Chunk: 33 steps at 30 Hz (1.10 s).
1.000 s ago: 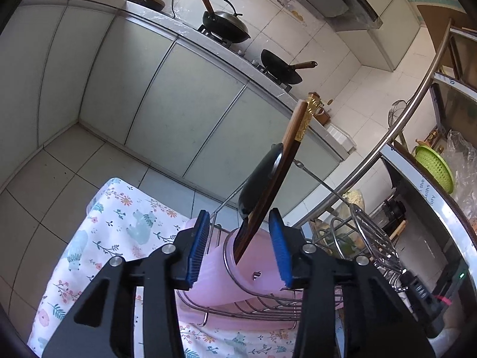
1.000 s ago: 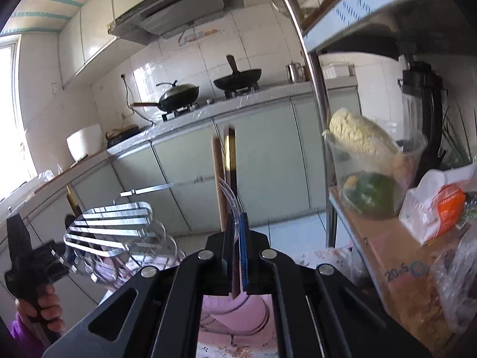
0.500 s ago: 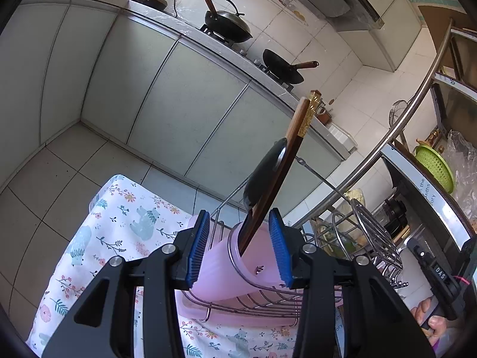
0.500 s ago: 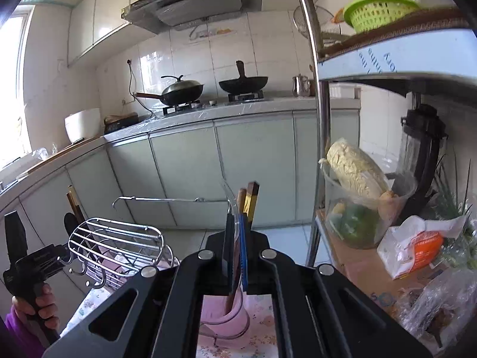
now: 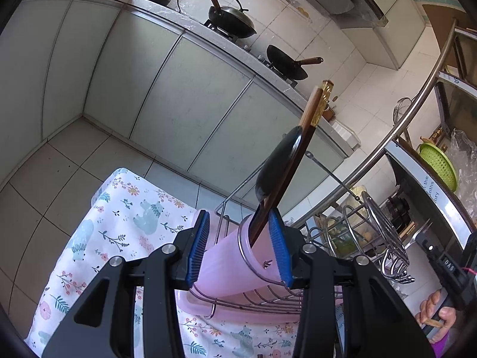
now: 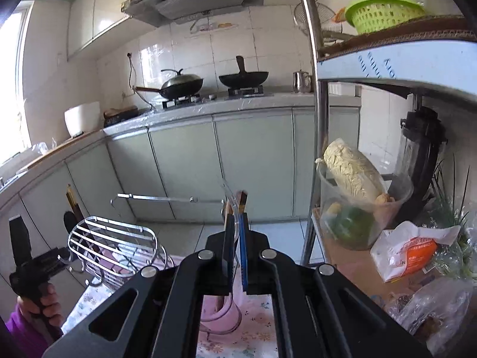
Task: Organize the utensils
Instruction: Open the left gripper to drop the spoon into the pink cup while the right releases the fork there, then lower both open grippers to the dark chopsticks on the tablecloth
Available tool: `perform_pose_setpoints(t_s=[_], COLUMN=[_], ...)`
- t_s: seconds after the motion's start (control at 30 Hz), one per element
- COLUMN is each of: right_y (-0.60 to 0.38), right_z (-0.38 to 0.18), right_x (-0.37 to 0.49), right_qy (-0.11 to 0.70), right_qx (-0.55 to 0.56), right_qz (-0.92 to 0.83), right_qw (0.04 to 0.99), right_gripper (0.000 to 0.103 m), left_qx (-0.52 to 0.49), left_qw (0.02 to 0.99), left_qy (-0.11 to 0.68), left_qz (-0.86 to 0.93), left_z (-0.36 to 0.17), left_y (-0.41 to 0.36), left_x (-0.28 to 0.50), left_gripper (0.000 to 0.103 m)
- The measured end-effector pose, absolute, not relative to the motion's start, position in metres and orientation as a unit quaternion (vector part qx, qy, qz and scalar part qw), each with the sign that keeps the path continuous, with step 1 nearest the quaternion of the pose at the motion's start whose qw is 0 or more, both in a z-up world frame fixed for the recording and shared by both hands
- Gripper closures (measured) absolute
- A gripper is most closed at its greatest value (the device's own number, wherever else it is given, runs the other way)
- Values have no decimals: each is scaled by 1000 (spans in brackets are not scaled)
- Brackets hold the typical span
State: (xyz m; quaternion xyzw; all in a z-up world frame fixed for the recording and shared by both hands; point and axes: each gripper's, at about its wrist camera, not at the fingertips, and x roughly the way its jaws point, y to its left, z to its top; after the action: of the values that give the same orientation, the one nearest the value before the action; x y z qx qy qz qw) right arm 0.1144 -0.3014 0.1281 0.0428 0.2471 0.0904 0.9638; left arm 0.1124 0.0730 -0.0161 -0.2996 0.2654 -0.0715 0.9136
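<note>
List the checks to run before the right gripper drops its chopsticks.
1. Right gripper shut on chopsticks: ok.
2. Pink cup directly below the gripper: ok.
3. Chopstick tips inside that cup: cannot tell, the gripper hides them.
4. Left gripper open and well away from the right one: ok.
5. Rack off to the side, out of the chopsticks' way: ok.
</note>
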Motion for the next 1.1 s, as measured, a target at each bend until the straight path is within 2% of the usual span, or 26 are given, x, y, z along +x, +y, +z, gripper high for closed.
perform_pose_setpoints(t_s=[0.2, 0.33, 0.43, 0.5, 0.53, 0.77, 0.83, 0.9, 1.1], right_y=[-291, -296, -301, -303, -304, -307, -304, -300, -276], right_z=[94, 78, 69, 66, 65, 64, 64, 61, 48], right_x=[122, 125, 124, 121, 119, 98, 87, 78, 51], right_qy=[278, 295, 305, 307, 306, 303, 300, 298, 311], right_qx=[47, 76, 96, 105, 109, 134, 134, 133, 113], right_qz=[93, 90, 92, 94, 96, 102, 106, 111, 135], right_qw=[955, 948, 943, 941, 941, 938, 939, 939, 934], right_gripper=[100, 99, 95, 80, 77, 76, 73, 66, 63], left_qx=[-291, -289, -283, -277, -272, -231, -217, -204, -162], left_qw=[915, 914, 916, 916, 917, 922, 924, 925, 925], left_qy=[269, 275, 277, 280, 284, 301, 306, 309, 331], left_qz=[-73, -71, -69, -69, -69, -76, -77, -80, -90], left_z=[-13, -13, -14, -13, -13, -11, -11, -11, -17], left_y=[73, 75, 74, 73, 72, 58, 54, 49, 30], left_x=[111, 109, 107, 106, 105, 91, 84, 77, 54], left_gripper=[62, 55, 55, 55, 55, 55, 54, 55, 55])
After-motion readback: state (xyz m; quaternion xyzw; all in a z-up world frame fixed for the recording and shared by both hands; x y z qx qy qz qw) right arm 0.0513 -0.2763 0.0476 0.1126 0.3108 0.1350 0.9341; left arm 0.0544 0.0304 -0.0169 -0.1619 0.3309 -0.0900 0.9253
